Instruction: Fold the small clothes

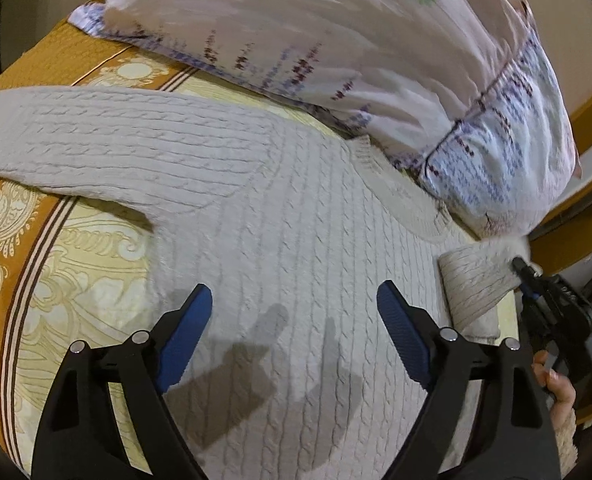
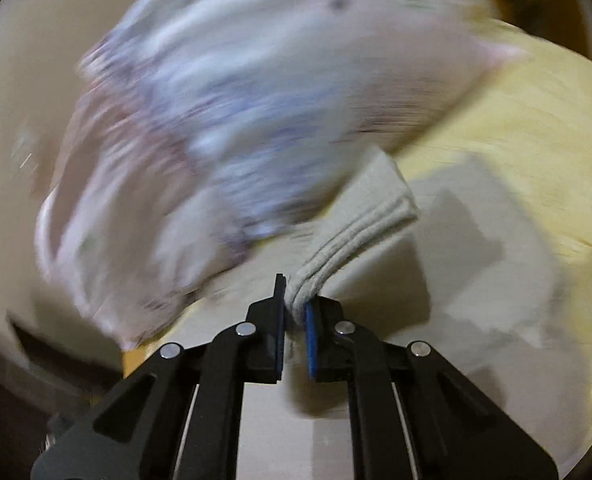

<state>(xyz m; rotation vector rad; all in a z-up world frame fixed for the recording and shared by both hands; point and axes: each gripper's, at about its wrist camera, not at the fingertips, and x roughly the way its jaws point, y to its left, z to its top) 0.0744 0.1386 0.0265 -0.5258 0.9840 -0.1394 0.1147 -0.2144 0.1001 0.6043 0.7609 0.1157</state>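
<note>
1. Well, no brand, label or readable writing showed anywhere; the only marks were small purple and blue printed motifs on the pillow (image 1: 336, 40) and the pale scrollwork on the bedspread (image 1: 56, 280).
2. One sweater (image 1: 256, 208), a cream cable knit, lay spread flat over the yellow and ochre bedspread, its neckline up against the pillow.
3. One sleeve (image 1: 76, 136) stretched out flat to the left, across the ochre border.
4. The other sleeve's cuff (image 1: 476, 280) was raised at the right edge of the sweater, pinched by the right gripper (image 2: 295, 304).
5. From the right wrist view, its blue pads (image 2: 310, 344) were closed on the bunched ribbed cuff (much of that picture was smeared by motion, so the pillow read only as a pale blur).
6. The left gripper (image 1: 294, 300) hovered over the sweater's body with its jaws spread wide and nothing between them; two finger shadows fell on the knit below.
7. One bare hand (image 1: 556, 384) showed at the right, gripping the right tool's handle.
8. Count: one sweater, one pillow, two grippers.
</note>
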